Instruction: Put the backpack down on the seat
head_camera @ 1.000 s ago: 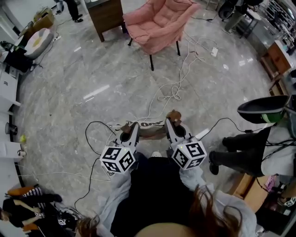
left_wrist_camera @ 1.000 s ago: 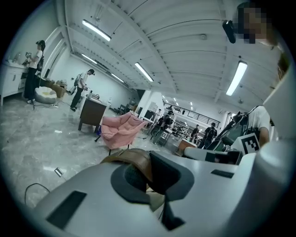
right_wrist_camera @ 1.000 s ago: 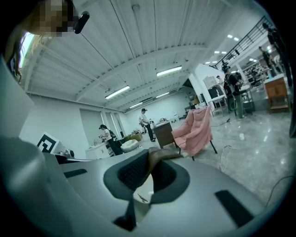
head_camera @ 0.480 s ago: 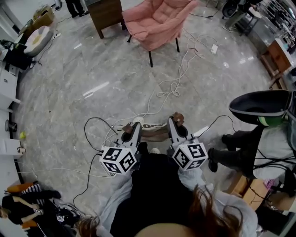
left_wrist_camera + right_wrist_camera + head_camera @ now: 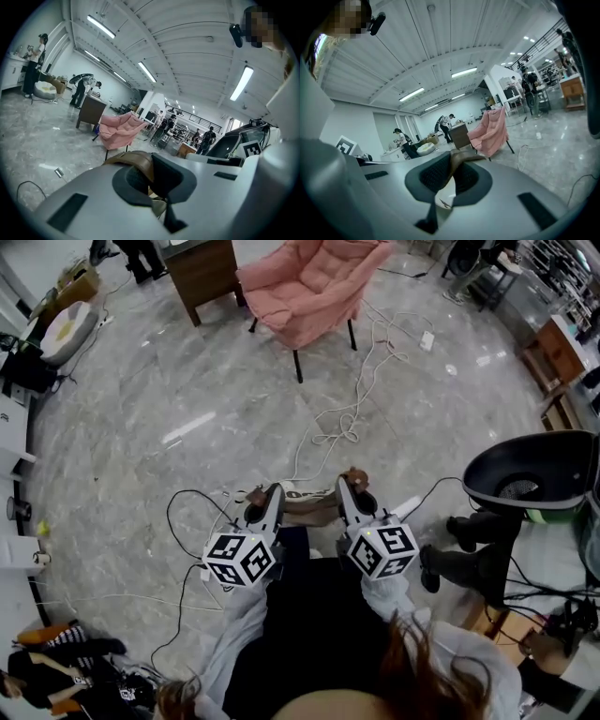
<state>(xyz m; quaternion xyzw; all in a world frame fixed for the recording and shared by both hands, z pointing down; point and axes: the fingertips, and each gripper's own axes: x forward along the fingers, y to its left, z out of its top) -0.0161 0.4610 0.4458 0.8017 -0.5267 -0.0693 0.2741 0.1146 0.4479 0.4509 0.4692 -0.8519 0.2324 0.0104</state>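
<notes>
Two tools are held side by side in front of the person, close together and both aimed roughly level toward the chair [image 5: 309, 287]. The left tool [image 5: 151, 183] has its jaws pressed together on the left strap [image 5: 133, 161], a brown band that rises from between the dark pads and bends over to the left. The right tool [image 5: 450, 180] pinches the right strap [image 5: 461, 157] the same way, and the brown band stands up between its pads and folds to the right. Something pale shows just under those pads, but what it is cannot be told.

In the head view the brown backpack [image 5: 309, 510] hangs between and just below the two tool tips. It is carried by its straps and largely hidden by the tools and the person's dark clothing. It is well apart from the chair.

The chair is pink and padded, on thin dark legs, and stands on the grey polished floor [image 5: 187, 381] straight ahead. A brown wooden cabinet [image 5: 202, 273] stands just beside the chair, to its left. White cables [image 5: 342, 423] trail across the floor from near the chair toward the tools, and a black cable [image 5: 187, 507] loops on the floor left of the left tool. To the right of the right tool are another person's dark legs [image 5: 464, 563].
</notes>
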